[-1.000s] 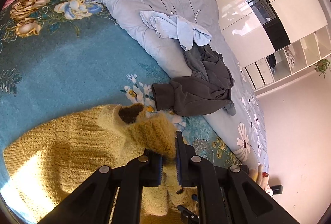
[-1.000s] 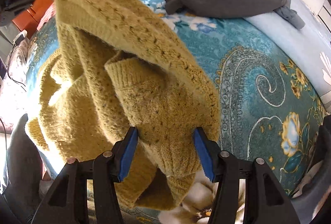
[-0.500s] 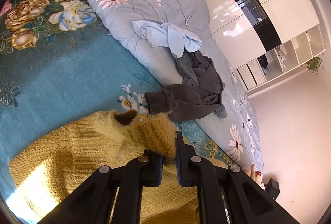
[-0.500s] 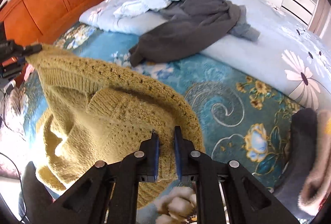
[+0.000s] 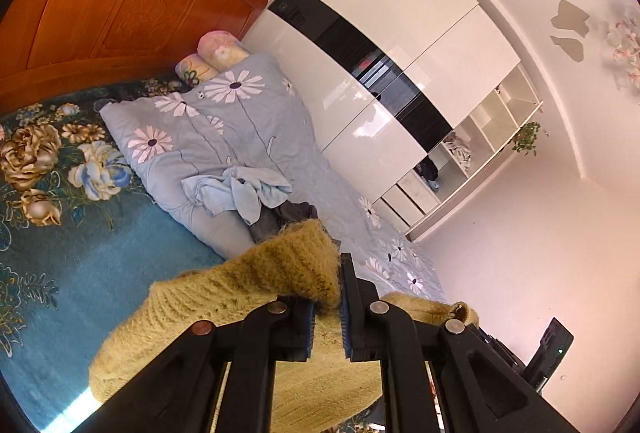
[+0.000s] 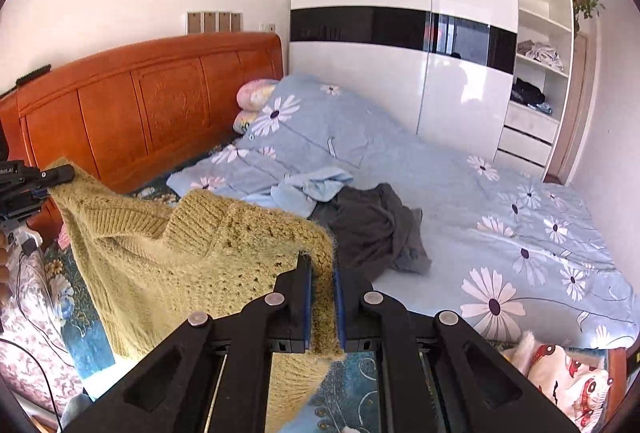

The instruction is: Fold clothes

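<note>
Above the near edge of the bed [image 6: 520,233], we hold the yellow sweater [image 6: 180,253] clamped in both the left gripper [image 5: 326,313] and the right gripper [image 6: 320,307], keeping its top edge taut and level before laying it flat.

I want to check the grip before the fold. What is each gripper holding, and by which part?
Both hold the yellow sweater by its top edge: the right gripper is clamped on one end, the left gripper on the other. The exact part cannot be told.
</note>
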The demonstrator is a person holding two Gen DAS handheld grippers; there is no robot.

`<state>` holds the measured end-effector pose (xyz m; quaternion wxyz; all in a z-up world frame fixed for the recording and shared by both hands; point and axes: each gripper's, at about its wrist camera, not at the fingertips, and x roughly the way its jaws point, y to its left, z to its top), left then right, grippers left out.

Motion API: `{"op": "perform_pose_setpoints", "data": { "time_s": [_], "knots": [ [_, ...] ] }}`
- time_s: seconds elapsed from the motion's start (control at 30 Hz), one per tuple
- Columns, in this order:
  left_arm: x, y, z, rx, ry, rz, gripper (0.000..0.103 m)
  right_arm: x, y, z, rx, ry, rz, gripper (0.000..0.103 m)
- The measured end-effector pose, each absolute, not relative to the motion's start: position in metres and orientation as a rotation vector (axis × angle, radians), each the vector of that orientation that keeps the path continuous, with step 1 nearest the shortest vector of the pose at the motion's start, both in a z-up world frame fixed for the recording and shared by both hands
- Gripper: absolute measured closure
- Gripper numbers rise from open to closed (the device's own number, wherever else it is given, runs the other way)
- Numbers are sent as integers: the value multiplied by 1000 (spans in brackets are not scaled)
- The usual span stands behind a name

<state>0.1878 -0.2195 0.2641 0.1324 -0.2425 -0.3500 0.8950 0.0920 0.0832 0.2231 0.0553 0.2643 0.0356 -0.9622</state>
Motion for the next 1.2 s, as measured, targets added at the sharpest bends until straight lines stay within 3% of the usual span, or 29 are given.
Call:
{"op": "perform_pose_setpoints", "data": {
  "time_s": [0.3, 0.5, 0.73, 0.9, 1.03, 1.2],
  "knots": [
    [276, -226, 283, -577, -995, 2601, 92, 175, 64, 271, 575, 168, -2938, 94],
    [314, -233, 323, -485, -946, 2620, 92, 217, 60, 292, 457, 127, -2897, 94],
    [283, -250, 350, -536, -877, 2689, 92, 209, 51, 334, 378, 66, -2815, 94],
    [197, -282, 248, -853, -1040, 2687, 92, 125, 23, 283, 656, 97, -2735, 94],
    [144, -309, 129, -1085, -1265, 2600, 92, 52, 5, 189, 913, 111, -2674, 94],
    [80, -326, 10, -1346, -1401, 2490, 92, -37, -7, 69, 1248, 114, -2588, 94]
  ]
}}
